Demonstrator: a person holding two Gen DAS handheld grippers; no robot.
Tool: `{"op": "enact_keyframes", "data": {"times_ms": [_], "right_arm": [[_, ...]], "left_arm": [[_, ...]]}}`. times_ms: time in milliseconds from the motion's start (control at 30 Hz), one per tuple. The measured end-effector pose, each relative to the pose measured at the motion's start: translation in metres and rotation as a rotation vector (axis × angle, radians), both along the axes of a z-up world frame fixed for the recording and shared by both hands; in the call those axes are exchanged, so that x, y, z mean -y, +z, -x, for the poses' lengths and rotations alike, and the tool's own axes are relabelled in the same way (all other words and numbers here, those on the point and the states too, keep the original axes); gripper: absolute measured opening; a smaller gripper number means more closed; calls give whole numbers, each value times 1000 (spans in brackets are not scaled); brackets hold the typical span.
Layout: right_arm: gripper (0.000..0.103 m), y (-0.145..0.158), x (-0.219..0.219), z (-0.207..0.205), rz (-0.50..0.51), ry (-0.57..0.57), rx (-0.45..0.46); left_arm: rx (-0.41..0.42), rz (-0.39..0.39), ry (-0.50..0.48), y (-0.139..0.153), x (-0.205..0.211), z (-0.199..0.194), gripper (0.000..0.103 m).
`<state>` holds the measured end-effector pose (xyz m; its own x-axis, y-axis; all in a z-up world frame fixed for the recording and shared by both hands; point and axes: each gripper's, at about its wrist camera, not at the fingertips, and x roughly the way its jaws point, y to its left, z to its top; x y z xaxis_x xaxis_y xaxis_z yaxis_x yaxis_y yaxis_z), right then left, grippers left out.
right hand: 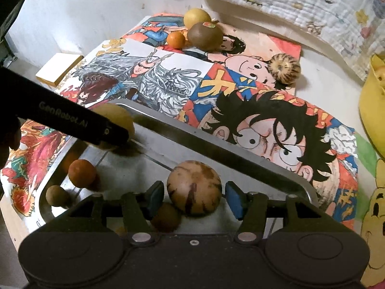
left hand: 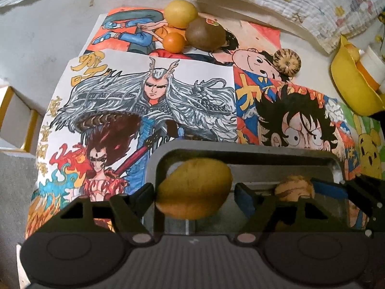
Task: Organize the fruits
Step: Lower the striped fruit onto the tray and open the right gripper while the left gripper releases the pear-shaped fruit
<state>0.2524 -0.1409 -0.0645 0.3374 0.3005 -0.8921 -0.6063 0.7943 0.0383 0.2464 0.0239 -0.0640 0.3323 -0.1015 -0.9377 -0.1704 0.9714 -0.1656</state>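
Fruit sits between both claws, inside a metal tray (right hand: 240, 154). A yellow mango (left hand: 193, 189) lies between the left gripper's (left hand: 193, 192) jaws, which stand spread; its left side looks to meet the left pad, while a gap shows beside the right pad. A round tan fruit with dark streaks (right hand: 194, 187) rests on the tray floor between the right gripper's (right hand: 192, 198) blue pads, clear of both, so those jaws are spread too. Left of it in the tray lie a small orange fruit (right hand: 81, 173) and a small brown ball (right hand: 56, 195). Beyond the tray, on coloured drawings (right hand: 264, 120), a yellow fruit (right hand: 196, 18), a kiwi (right hand: 204, 36), a small orange (right hand: 176, 39) and a striped round fruit (right hand: 284, 68) remain.
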Motion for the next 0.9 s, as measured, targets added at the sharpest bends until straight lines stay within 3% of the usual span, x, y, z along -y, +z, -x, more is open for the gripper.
{"op": "enact_keyframes", "data": {"times_ms": [400, 633, 733, 900], "right_arm": [[82, 39, 15, 41, -44, -66, 83], [96, 55, 17, 75, -59, -80, 126], [102, 55, 18, 89, -60, -98, 115], [102, 49, 23, 112, -43, -141, 66]], "left_arm": [[87, 7, 18, 37, -7, 48, 94], [112, -46, 30, 47, -15, 88, 102], [118, -65, 16, 48, -16, 107, 102], [110, -87, -17, 46, -13, 136, 102]]}}
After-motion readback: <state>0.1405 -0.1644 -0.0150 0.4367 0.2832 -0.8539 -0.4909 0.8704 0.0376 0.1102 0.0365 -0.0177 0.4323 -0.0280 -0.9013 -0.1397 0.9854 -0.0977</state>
